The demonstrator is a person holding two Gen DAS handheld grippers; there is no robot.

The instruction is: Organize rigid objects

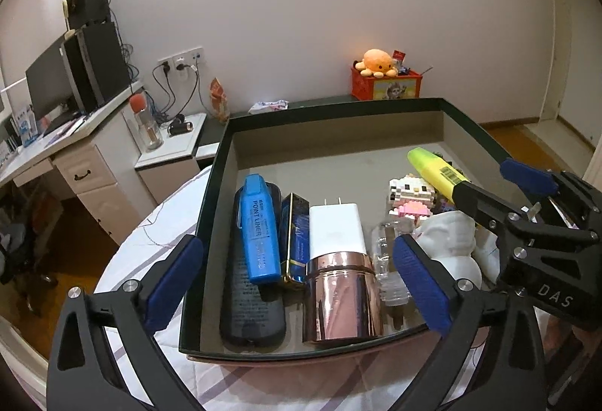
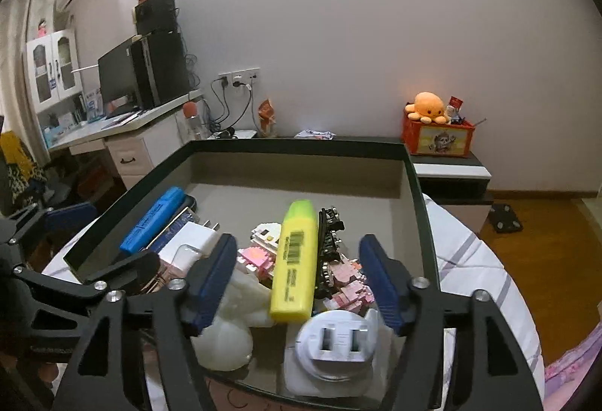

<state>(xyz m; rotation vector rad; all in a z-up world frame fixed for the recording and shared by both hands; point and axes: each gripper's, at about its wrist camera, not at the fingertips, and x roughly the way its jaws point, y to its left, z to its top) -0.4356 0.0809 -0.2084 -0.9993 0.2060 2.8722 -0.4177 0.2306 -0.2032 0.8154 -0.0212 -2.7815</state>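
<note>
Both grippers, left (image 1: 297, 279) and right (image 2: 301, 283), have fingers spread and grasping nothing, so I should back off gently, leaving the yellow highlighter (image 2: 295, 260) lower centre inside the box (image 2: 301, 146).

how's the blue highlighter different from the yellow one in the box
Colour: the blue highlighter is blue with white lettering; the yellow highlighter is yellow with a greener cap and a barcode.
Place: the blue one is on the left side of the box, the yellow one on the right.
Support: the blue one rests on a long dark case; the yellow one leans on a heap of small toys.
Both are chunky, capped markers, and no gripper holds either.
</note>
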